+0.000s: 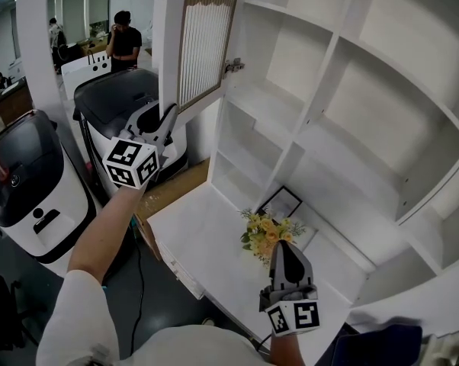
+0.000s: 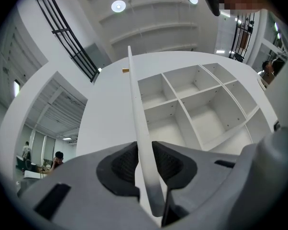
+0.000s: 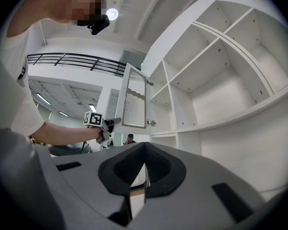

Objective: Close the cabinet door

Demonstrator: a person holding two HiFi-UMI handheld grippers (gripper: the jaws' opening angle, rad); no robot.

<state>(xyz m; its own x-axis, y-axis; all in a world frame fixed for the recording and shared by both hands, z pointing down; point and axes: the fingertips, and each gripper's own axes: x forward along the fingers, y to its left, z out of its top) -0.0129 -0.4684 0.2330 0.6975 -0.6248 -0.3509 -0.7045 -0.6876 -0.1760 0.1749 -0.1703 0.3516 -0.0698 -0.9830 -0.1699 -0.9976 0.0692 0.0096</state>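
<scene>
Right claw (image 1: 289, 252) nearest, at 6 o'clock, shut, empty, over worktop (image 1: 191, 239) beside flowers (image 1: 266, 233). Left claw (image 1: 168, 120) at 10 o'clock, clamped on lower free edge of door (image 1: 207, 40). Door at 11 o'clock, open, long axis upright, hinged at its right on cabinet (image 1: 382, 75), free edge toward viewer. Best approach: light grip, follow hinge arc toward 2 o'clock, release before frame pinches claw.

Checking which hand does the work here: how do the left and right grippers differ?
The left gripper is raised to the open cabinet door; the right gripper hangs low over the counter, beside the yellow flowers. The left gripper's jaws clamp the door's edge; the right gripper's jaws are together on nothing. Both carry a marker cube.
</scene>
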